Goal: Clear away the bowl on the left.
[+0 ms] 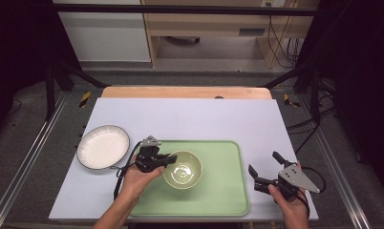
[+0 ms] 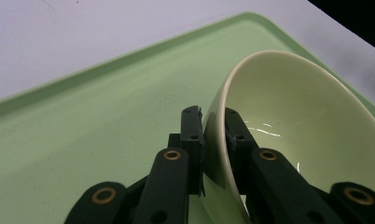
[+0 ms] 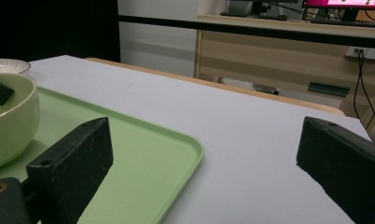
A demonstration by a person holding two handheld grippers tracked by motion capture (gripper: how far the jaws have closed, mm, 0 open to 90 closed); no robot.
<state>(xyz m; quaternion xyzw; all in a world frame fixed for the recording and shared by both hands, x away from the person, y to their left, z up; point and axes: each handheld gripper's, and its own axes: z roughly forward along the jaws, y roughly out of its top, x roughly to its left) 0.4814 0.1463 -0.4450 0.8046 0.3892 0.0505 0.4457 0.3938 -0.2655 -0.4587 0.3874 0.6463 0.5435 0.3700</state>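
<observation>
**Left gripper pinched the bowl's rim on the green tray**

The pale green ceramic bowl [image 1: 182,170] sat on the green tray [image 1: 223,191], left of its centre. The left gripper [image 1: 167,159] had its jaws closed on the rim at about nine o'clock, one inside, one outside. Glazed and rigid, the bowl looked slippery, fairly heavy and breakable; a single-wall pinch would likely let it tilt, so a deep bite seemed wise. The right gripper [image 1: 263,170] waited wide open at the tray's three o'clock edge. A white plate [image 1: 103,147] lay on the table at ten o'clock.
</observation>
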